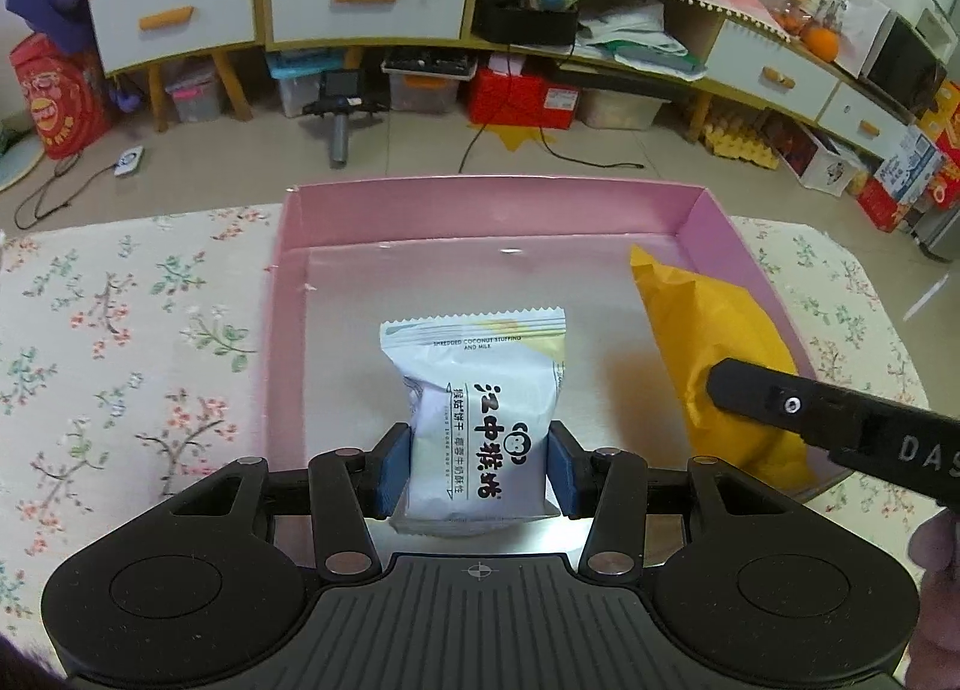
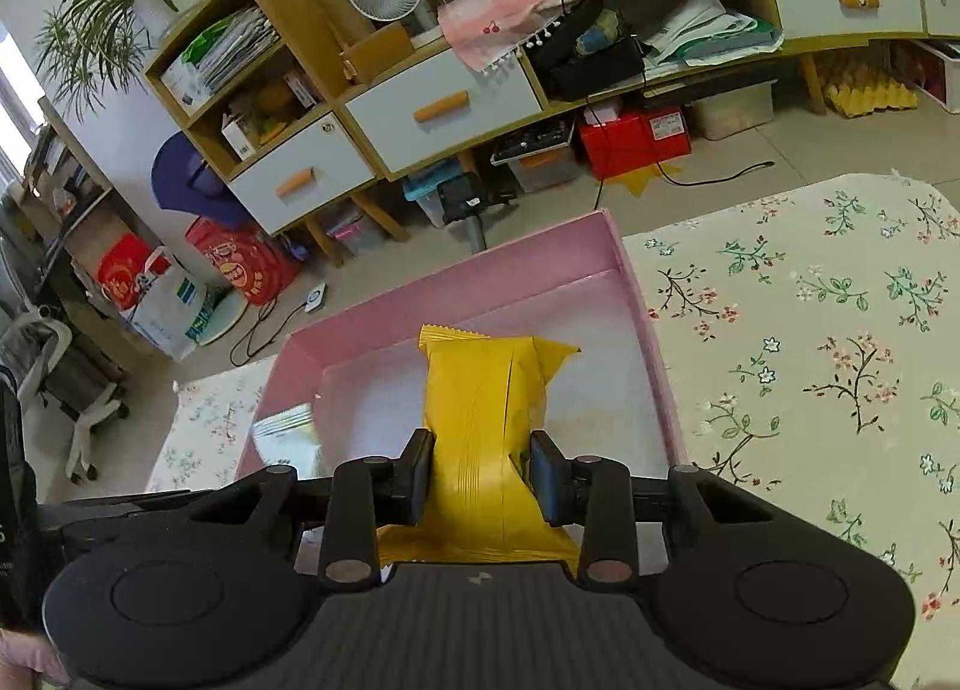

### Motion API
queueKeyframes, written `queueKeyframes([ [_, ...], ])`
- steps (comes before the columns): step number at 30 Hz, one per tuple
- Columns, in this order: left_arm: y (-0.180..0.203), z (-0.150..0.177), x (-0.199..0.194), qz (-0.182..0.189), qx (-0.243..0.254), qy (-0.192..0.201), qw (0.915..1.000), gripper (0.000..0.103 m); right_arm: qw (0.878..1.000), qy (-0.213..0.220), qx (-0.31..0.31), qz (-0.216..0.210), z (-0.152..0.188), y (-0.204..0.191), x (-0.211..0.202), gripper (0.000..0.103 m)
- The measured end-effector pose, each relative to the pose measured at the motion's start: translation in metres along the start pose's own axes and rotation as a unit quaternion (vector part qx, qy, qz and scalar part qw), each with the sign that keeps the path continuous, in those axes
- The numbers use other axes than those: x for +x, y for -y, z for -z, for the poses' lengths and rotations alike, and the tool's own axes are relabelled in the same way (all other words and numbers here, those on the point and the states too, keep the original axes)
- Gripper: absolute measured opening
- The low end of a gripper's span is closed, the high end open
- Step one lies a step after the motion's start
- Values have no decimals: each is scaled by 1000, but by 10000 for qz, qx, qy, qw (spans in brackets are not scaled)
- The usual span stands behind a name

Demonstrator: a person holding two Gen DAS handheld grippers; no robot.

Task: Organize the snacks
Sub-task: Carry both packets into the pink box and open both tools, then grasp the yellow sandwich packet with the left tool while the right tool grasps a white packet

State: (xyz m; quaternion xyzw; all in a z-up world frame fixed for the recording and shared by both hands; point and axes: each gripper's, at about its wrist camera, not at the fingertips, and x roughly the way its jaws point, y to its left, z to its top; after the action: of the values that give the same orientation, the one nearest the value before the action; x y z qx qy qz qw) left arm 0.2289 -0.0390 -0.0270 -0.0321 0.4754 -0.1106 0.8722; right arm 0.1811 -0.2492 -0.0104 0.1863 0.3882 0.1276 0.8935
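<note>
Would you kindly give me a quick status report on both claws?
Left claw shut on white biscuit packet. Right claw shut on yellow snack packet. Both over pink box. Nothing blocking.

R tongs (image 2: pixel 480 477) grip yellow pkt (image 2: pixel 480 390) over pink box (image 2: pixel 648 330).

Open pink box (image 1: pixel 288 294) floor between white packet (image 1: pixel 480 420) and yellow packet (image 1: pixel 720 342), seemingly unobstructed.

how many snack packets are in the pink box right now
2. A white packet sits mid-box, clamped by the left gripper. A yellow packet lies along the pink box's right side, clamped by the right gripper. None visibly hidden.
</note>
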Motion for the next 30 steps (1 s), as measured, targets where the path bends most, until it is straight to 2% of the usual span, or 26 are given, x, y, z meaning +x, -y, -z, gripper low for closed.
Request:
queueKeyframes([
  [4, 2, 0, 3, 185, -191, -39, 9996, 44, 10000, 2, -10, 93, -1, 3, 1, 5],
  [8, 8, 2, 3, 221, -19, 87, 9997, 47, 9999, 16, 8, 142, -1, 6, 0, 7],
  [10, 10, 3, 1, 191, 94, 145, 9997, 54, 9999, 30, 87, 119, -2, 6, -2, 10],
  [11, 11, 3, 0, 176, 128, 181, 9996, 61, 9998, 39, 147, 85, -3, 7, -3, 11],
  [13, 12, 3, -4, 172, 186, 224, 9994, 65, 9997, 76, 228, 26, -4, 8, -6, 21],
  [20, 10, 12, -22, 186, 272, 265, 9991, 78, 9996, 137, 233, 78, -5, 9, -17, 38],
  [22, 10, 17, -31, 187, 320, 324, 9988, 83, 9996, 163, 234, 83, -6, 9, -23, 52],
  [24, 7, 25, -42, 202, 320, 391, 9985, 88, 9997, 195, 148, 96, -6, 6, -32, 59],
  [30, -7, 47, -68, 196, 164, 334, 9991, 94, 9993, 310, -116, 152, -3, -6, -60, 72],
])
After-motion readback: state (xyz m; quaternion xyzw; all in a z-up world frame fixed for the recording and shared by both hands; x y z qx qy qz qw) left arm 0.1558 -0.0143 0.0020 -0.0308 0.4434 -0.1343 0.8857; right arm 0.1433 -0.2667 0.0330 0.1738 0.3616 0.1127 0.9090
